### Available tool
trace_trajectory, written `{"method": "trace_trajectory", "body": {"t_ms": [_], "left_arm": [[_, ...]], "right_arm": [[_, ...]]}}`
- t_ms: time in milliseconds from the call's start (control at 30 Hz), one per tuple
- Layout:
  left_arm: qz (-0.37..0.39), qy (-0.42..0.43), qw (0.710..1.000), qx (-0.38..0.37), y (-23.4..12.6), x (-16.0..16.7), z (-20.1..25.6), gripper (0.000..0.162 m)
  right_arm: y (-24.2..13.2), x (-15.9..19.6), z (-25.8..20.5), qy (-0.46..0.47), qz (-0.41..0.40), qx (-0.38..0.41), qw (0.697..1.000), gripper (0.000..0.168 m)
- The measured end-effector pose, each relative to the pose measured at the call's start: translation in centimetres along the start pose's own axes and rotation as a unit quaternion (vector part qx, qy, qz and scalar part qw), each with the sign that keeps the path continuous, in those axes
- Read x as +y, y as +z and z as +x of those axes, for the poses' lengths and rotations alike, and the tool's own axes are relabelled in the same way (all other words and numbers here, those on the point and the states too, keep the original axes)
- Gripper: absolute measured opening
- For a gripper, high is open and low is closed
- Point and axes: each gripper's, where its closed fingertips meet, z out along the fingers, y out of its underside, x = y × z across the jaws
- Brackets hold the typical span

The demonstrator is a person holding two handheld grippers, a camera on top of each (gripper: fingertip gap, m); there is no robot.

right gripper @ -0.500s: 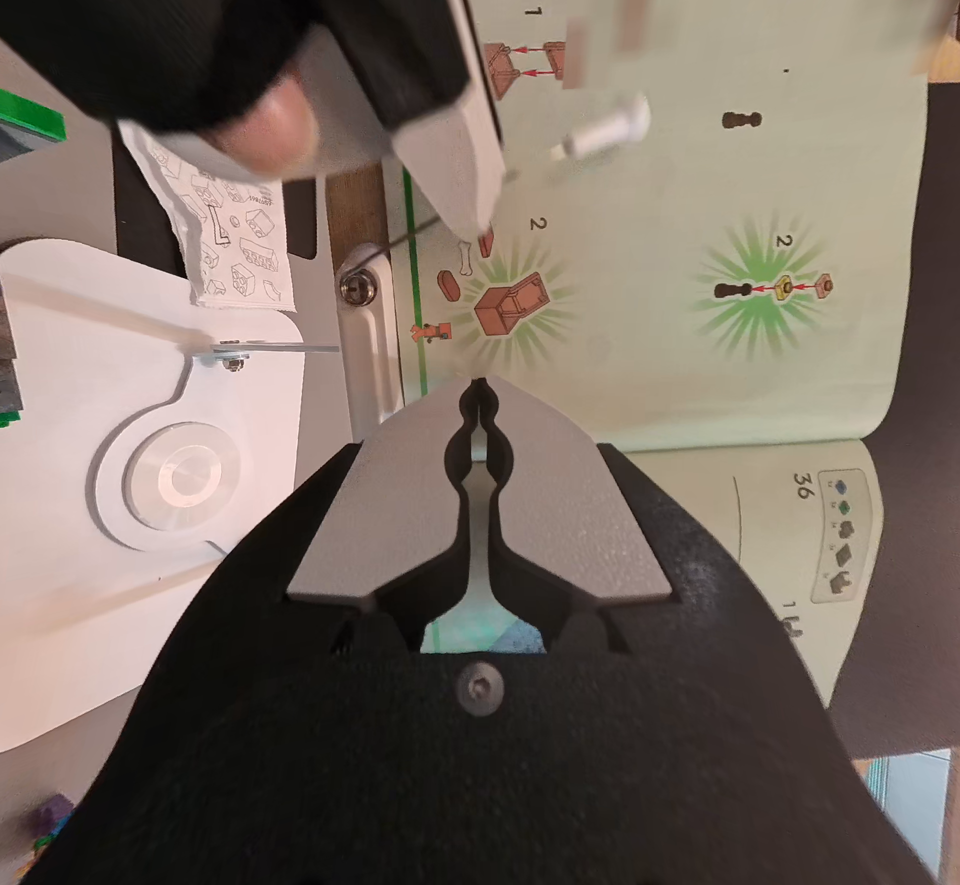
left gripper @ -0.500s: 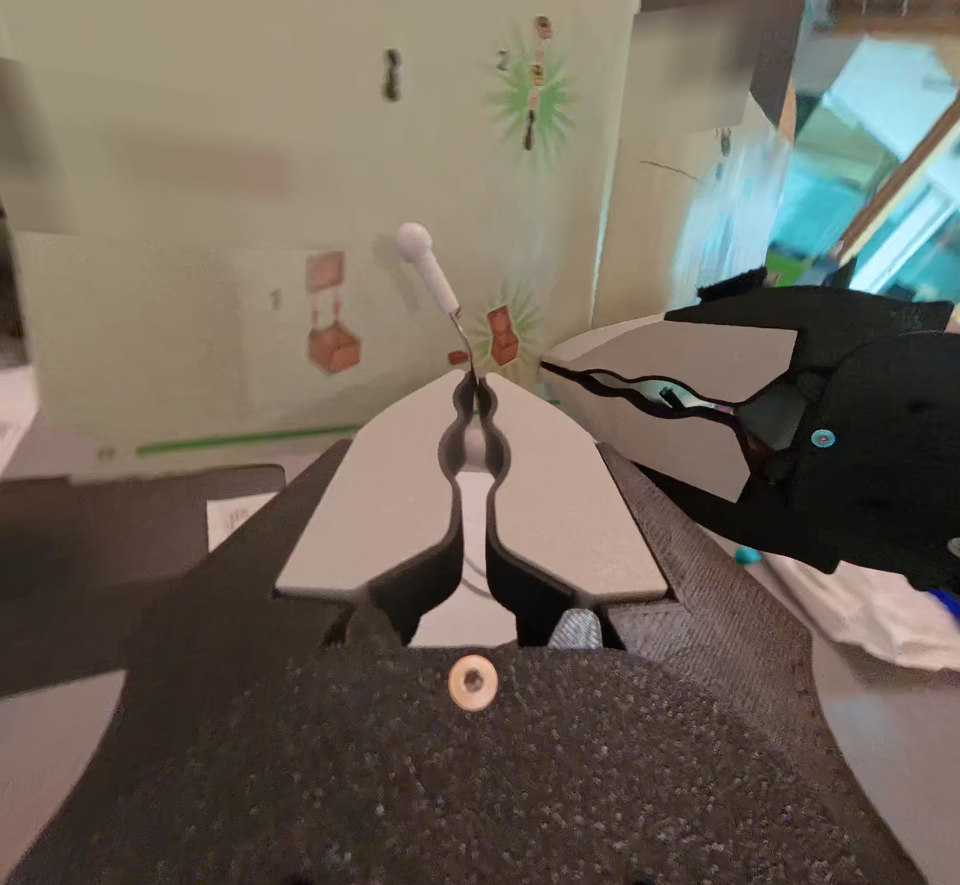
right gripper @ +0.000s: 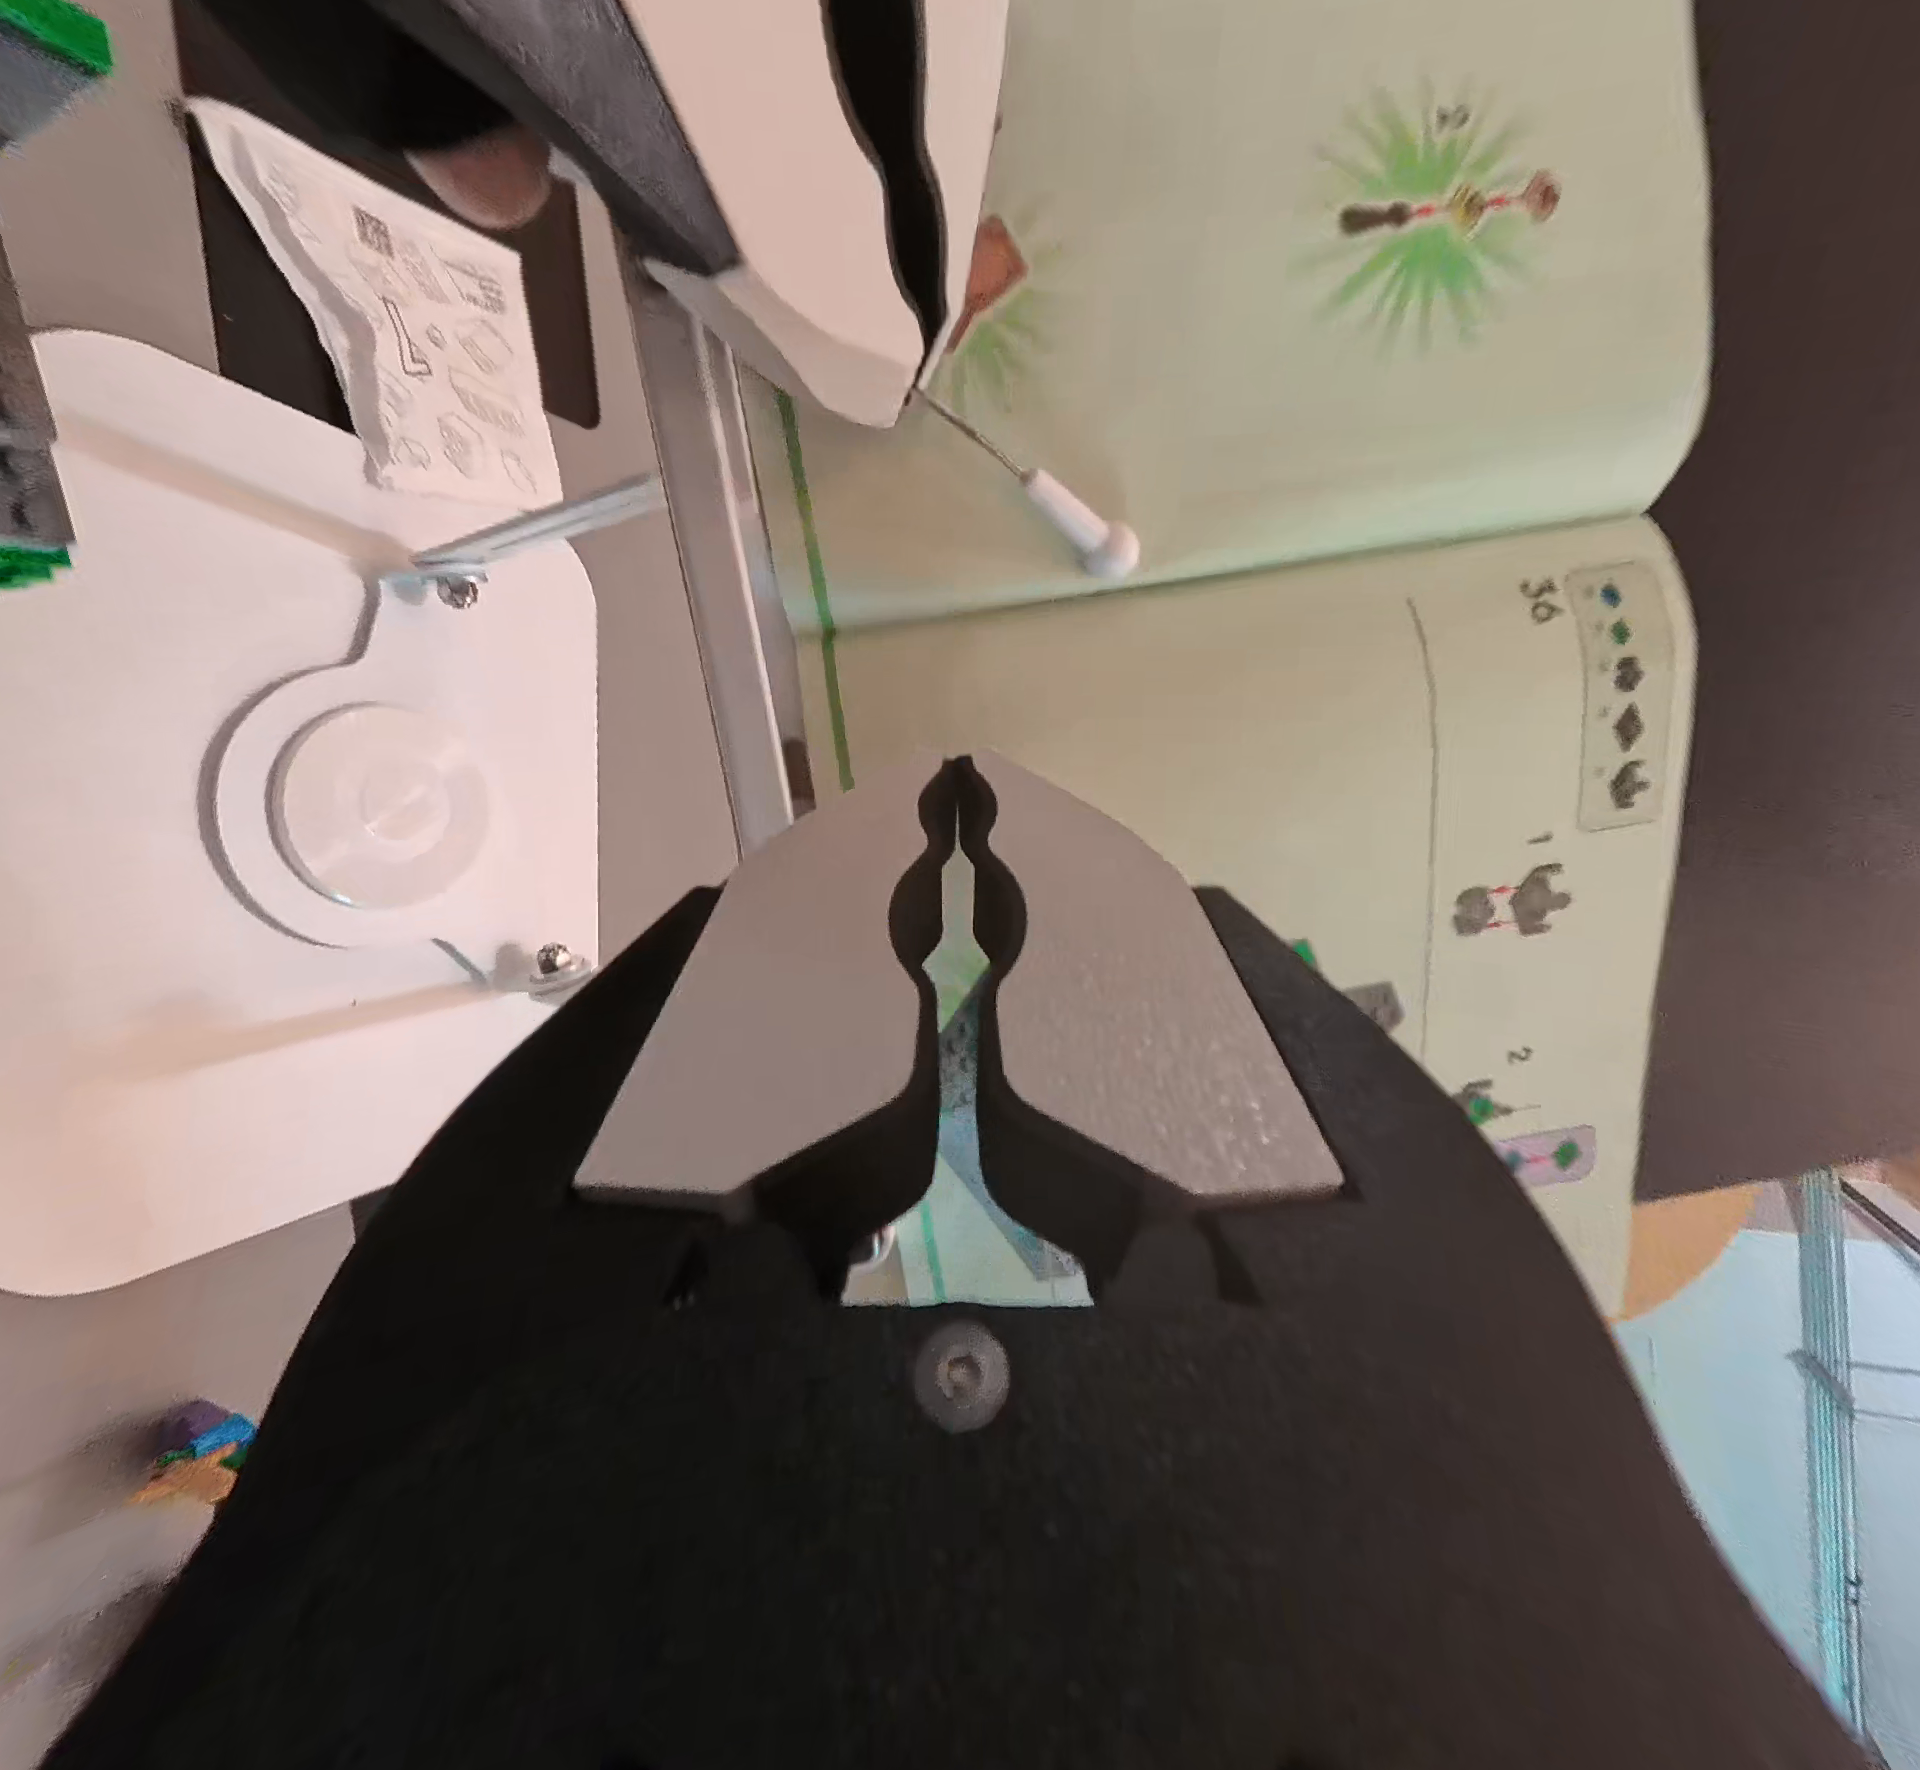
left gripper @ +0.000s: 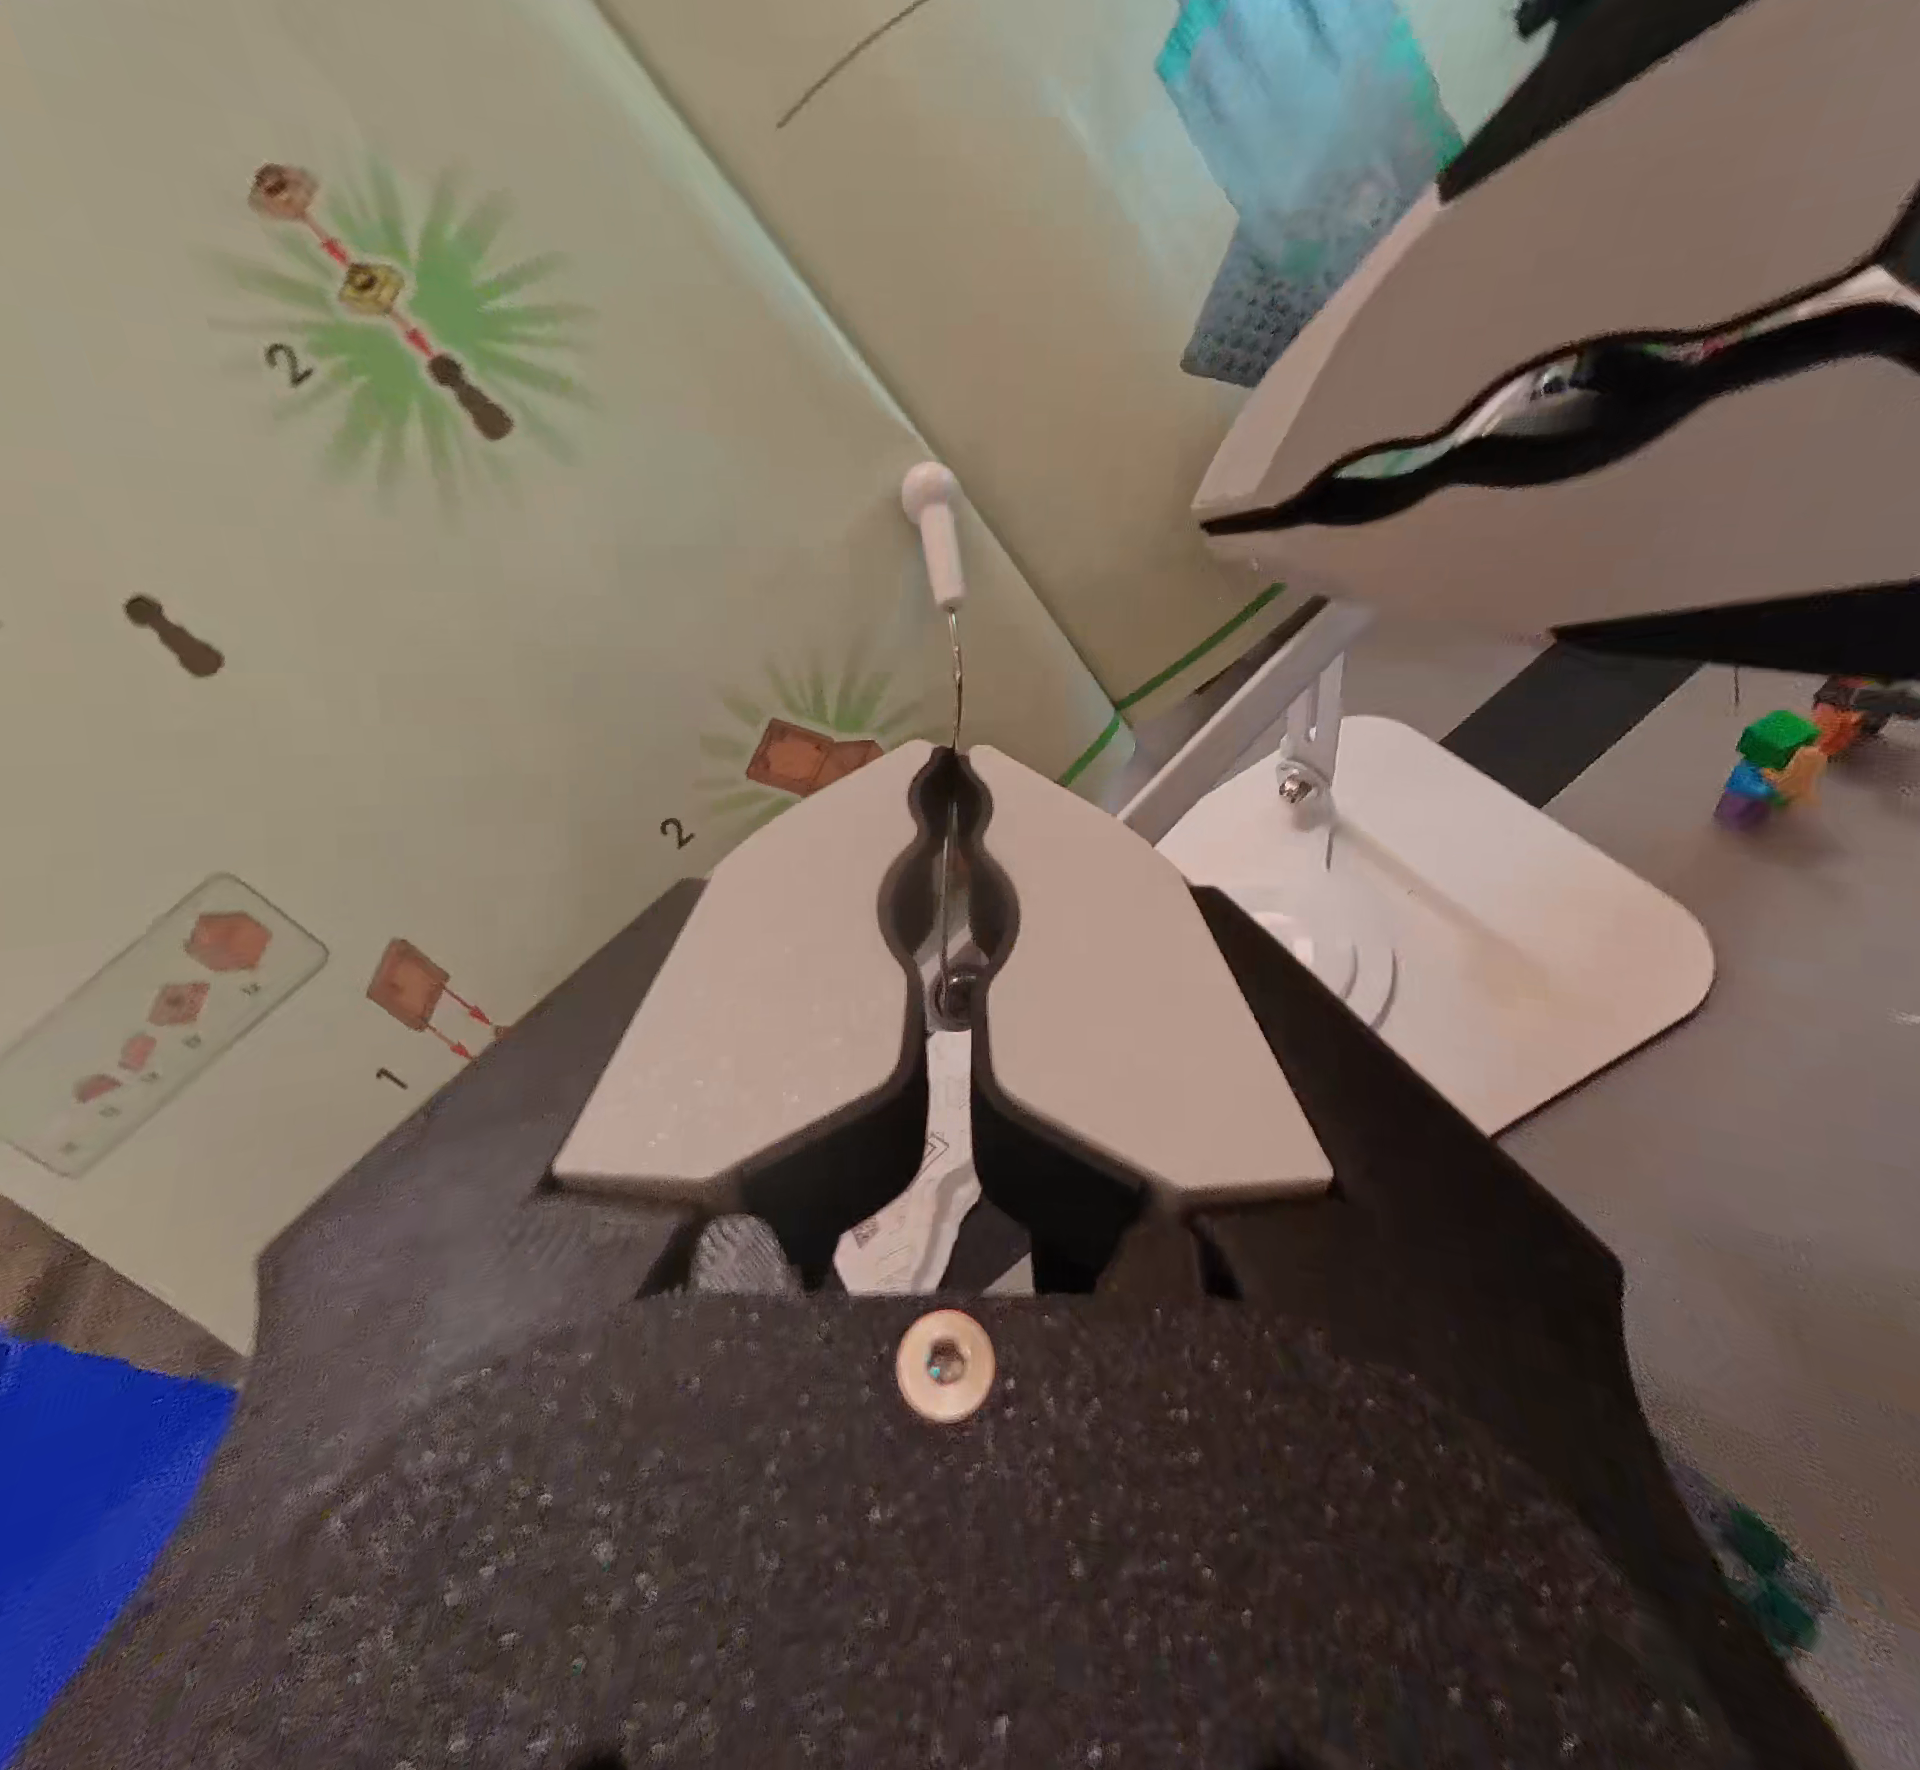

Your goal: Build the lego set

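Note:
My left gripper (left gripper: 954, 756) is shut on the thin wire of a page-holder arm whose white tip (left gripper: 935, 536) rests on the open instruction booklet (left gripper: 499, 557), close to the crease. In the right wrist view the left gripper (right gripper: 914, 390) comes in from the top with the white-tipped arm (right gripper: 1086, 536) sticking out of it. My right gripper (right gripper: 958, 764) is shut and empty, held over the booklet (right gripper: 1299, 390). It also shows at the right of the left wrist view (left gripper: 1210, 525), near the left gripper.
The booklet leans on a white stand with a flat base (left gripper: 1455, 982) (right gripper: 156, 837). A small minifigure (left gripper: 1771, 770) stands on the grey table to the right. A printed paper bag (right gripper: 436, 349) and a green build (right gripper: 42, 58) lie beyond the stand. A fingertip (right gripper: 488, 182) shows behind the left gripper.
My left gripper has swung the white-tipped wire arm across the page toward the booklet's crease. The right gripper has stayed shut and shifted a little alongside.

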Motion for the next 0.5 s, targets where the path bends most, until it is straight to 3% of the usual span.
{"method": "trace_trajectory", "body": {"t_ms": [233,367,500], "left_arm": [[-0.024,0.114,0.993,-0.033,0.2,0.2,0.5,0.0],[-0.038,0.11,0.993,-0.033,0.2,0.4,0.4,0.001],[-0.056,0.087,0.994,-0.026,0.0,1.3,0.1,0.002]], "right_arm": [[1.0,-0.5,-1.1,-0.031,0.008,0.009,0.999,0.0],[1.0,-1.5,-1.9,-0.043,0.014,0.009,0.999,0.0],[0.8,-0.3,-2.2,-0.042,-0.002,0.008,0.999,0.0]]}}
